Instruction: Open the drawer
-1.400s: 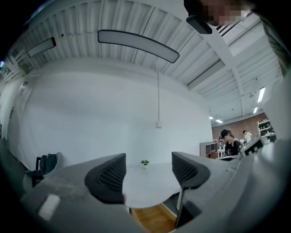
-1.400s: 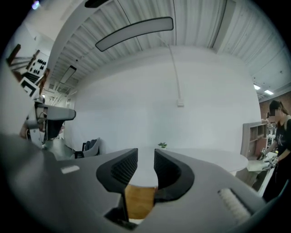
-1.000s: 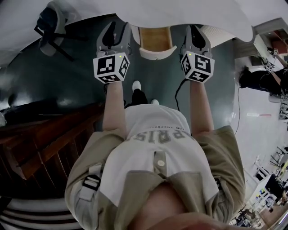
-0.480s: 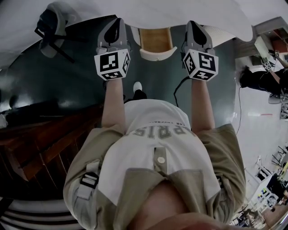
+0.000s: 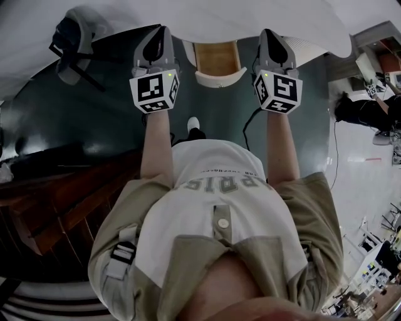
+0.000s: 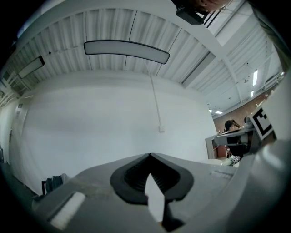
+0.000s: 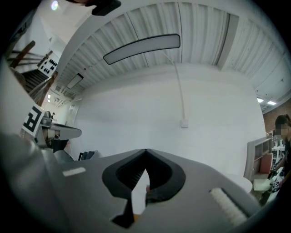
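Note:
In the head view a drawer (image 5: 216, 56) with a wooden inside and a white rounded front (image 5: 219, 76) stands pulled out from under the white table (image 5: 207, 17). It lies between my two grippers and neither touches it. My left gripper (image 5: 161, 32) is held level to the drawer's left, my right gripper (image 5: 270, 34) to its right. In the left gripper view the left gripper (image 6: 149, 158) is shut with nothing in it, facing a white wall. The right gripper view shows the right gripper (image 7: 146, 153) shut and empty too.
A black chair (image 5: 70, 39) stands at the upper left by the table. Dark wooden stairs (image 5: 59, 200) run along the left. A black cable (image 5: 249, 124) lies on the dark green floor. Another person (image 5: 360, 110) is on the pale floor at the right.
Both grippers have risen slightly in the head view. The person's feet have shifted back. The drawer stands as before.

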